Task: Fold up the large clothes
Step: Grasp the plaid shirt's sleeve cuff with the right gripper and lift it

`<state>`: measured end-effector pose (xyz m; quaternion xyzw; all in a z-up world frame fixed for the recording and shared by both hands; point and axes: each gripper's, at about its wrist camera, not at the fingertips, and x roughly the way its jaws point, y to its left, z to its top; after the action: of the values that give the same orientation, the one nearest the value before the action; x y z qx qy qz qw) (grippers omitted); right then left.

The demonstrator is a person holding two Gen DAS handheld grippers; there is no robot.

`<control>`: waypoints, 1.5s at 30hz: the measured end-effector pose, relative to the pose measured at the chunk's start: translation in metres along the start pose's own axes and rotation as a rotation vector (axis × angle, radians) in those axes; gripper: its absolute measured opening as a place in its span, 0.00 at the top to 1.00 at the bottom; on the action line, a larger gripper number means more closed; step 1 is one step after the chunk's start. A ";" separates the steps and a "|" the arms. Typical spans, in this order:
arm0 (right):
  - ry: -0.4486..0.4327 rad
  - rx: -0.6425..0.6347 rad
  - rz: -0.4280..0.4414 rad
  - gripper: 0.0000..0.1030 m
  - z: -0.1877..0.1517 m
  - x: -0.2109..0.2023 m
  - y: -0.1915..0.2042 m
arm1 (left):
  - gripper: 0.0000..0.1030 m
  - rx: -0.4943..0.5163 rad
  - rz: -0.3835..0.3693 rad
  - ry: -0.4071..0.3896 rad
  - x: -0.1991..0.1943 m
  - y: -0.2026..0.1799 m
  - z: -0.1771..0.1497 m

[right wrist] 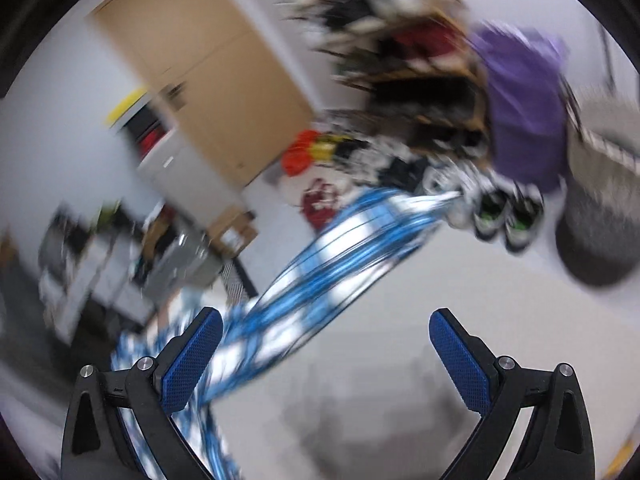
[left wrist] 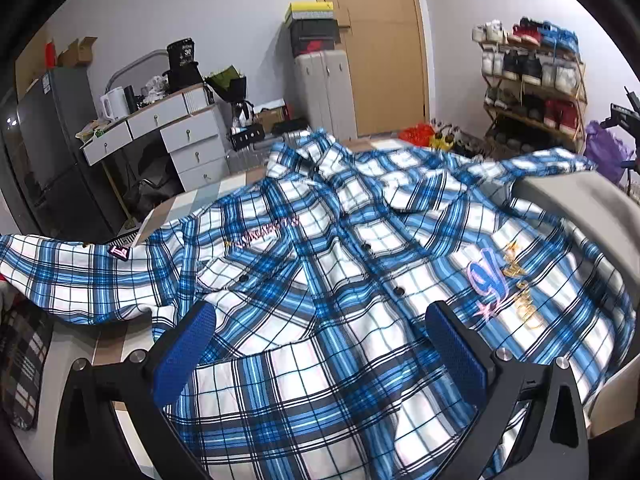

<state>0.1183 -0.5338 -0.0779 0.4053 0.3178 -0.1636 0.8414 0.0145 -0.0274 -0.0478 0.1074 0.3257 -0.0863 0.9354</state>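
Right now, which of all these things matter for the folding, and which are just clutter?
For the folding:
- plaid shirt, spread flat
- left gripper, open above it
- right gripper, open

Just lying about:
- shoe rack
- white kettle
- drawer unit
- purple bag

Blue-and-white plaid shirt (left wrist: 320,280); blue-padded black tongs (left wrist: 320,344).

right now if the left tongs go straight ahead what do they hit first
Most likely the blue plaid shirt: the open left tongs point at its button placket, spread flat just ahead. Depth is unclear.
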 end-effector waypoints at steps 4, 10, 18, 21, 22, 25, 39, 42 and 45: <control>0.060 0.137 -0.019 0.00 0.031 0.030 -0.042 | 0.01 0.012 -0.004 0.041 0.012 0.000 -0.004; 0.120 0.156 -0.014 0.00 0.062 0.072 -0.052 | 0.01 0.027 0.004 0.081 0.027 -0.003 -0.010; 0.166 0.261 -0.009 0.00 0.081 0.116 -0.065 | 0.01 0.101 0.032 0.095 0.036 -0.009 -0.018; 0.172 0.229 -0.092 0.20 0.086 0.123 -0.062 | 0.01 0.108 0.017 0.108 0.038 -0.010 -0.019; 0.169 0.218 -0.094 0.27 0.085 0.123 -0.061 | 0.01 0.109 0.012 0.112 0.039 -0.010 -0.019; 0.167 0.191 -0.107 0.62 0.084 0.124 -0.057 | 0.01 0.108 0.001 0.118 0.039 -0.011 -0.020; -0.249 -0.190 -0.066 0.95 0.080 0.028 0.069 | 0.01 0.054 0.002 0.049 0.018 0.003 -0.010; -0.304 -0.271 -0.008 0.95 0.067 -0.005 0.117 | 0.01 0.022 -0.001 0.024 0.008 0.010 -0.007; -0.326 -0.383 0.044 0.95 0.046 -0.035 0.173 | 0.01 -0.011 -0.008 0.000 -0.003 0.018 -0.005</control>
<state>0.2032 -0.4624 0.0667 0.2138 0.1943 -0.1450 0.9463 0.0137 -0.0088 -0.0472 0.1008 0.3265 -0.0883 0.9356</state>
